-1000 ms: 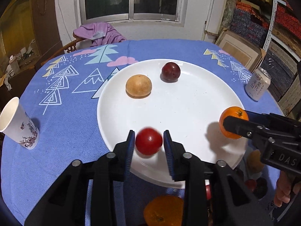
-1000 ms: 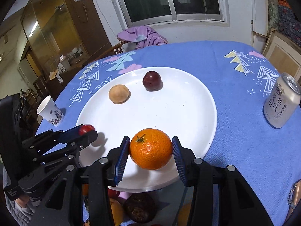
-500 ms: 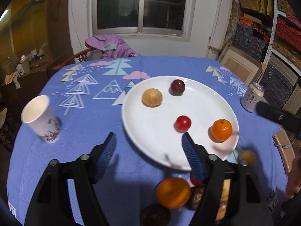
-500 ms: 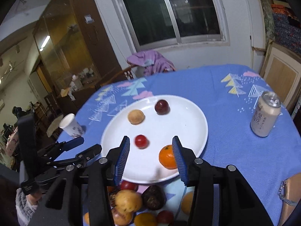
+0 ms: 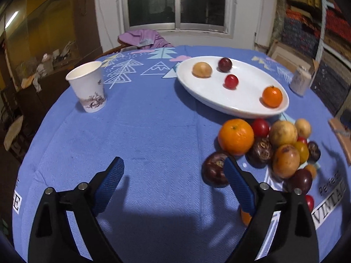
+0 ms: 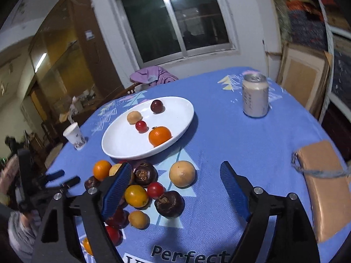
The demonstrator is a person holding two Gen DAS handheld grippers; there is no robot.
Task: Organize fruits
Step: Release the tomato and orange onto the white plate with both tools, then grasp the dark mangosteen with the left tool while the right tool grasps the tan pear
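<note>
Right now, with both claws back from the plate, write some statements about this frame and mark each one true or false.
1. The white plate holds four fruits. True.
2. The left claw grips a red fruit. False: it is open and empty over bare cloth.
3. The drink can stands upright on the blue tablecloth, off the plate. True.
4. The paper cup lies tipped on its side. False: it stands upright.
5. The right claw holds the orange. False: the orange sits on the plate and the claw is open.
</note>
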